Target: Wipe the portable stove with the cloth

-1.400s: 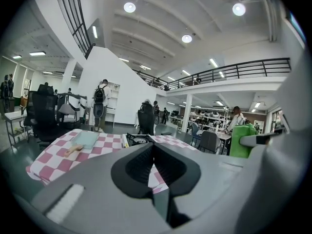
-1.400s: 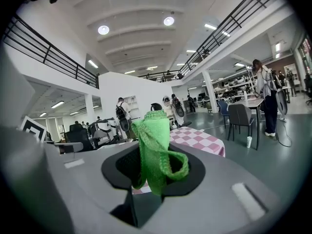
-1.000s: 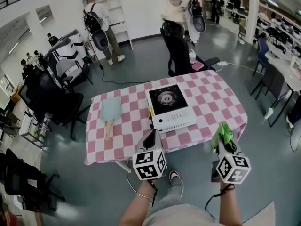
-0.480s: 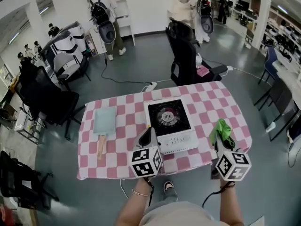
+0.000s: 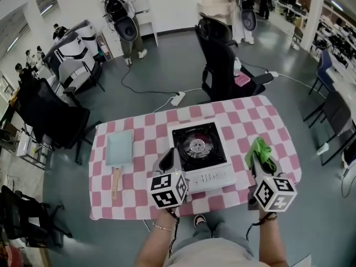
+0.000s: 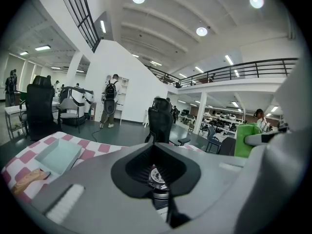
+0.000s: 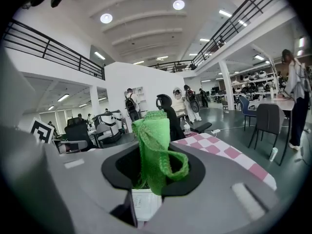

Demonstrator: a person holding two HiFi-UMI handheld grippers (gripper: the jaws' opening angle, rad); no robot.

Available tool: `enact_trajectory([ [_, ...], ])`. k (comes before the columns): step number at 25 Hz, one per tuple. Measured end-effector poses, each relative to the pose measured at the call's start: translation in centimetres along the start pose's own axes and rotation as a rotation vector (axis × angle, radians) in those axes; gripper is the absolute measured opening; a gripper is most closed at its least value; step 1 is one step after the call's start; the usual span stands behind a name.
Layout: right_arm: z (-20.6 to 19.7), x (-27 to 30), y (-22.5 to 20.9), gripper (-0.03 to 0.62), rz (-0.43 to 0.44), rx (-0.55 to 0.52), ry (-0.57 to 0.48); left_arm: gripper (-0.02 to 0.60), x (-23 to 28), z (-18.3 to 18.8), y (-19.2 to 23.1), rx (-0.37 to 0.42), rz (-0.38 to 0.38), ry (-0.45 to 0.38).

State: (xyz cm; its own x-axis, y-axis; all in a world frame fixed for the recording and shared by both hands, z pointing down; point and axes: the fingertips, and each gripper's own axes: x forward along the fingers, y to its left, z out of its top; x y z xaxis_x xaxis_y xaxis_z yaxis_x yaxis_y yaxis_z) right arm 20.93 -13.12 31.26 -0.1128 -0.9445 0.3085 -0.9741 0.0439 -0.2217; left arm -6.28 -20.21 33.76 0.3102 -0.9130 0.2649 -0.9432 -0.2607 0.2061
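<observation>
Pink-checked fabric is covering the table (image 5: 146, 128). At left, a pale blue pan (image 5: 119, 149) is lying well apart from the portable stove (image 5: 199, 149) at centre. The left gripper (image 5: 168, 160), jaws together and empty, is hovering by the stove's lower left corner. A black chair (image 5: 221, 60) is standing beyond the table's upper edge. At lower right, the right gripper (image 5: 260, 168) is pinching the green cloth (image 5: 260, 153) over bare tabletop.
</observation>
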Motion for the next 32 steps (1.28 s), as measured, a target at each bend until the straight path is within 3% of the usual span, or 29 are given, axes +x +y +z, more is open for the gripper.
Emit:
enact_trajectory([
  [14,-0.5,6.3,-0.4,0.109,0.141,-0.012,0.099,0.0,0.6,-0.4,2.7,-0.044,0.157,0.003],
  [25,-1.0,9.2,-1.9,0.109,0.183,-0.035,0.159,0.0,1.8,-1.7,3.1,-0.071,0.22,0.022],
  [32,-1.4,11.5,-2.2,0.109,0.236,-0.111,0.213,0.0,1.8,-2.2,3.9,-0.092,0.245,0.021],
])
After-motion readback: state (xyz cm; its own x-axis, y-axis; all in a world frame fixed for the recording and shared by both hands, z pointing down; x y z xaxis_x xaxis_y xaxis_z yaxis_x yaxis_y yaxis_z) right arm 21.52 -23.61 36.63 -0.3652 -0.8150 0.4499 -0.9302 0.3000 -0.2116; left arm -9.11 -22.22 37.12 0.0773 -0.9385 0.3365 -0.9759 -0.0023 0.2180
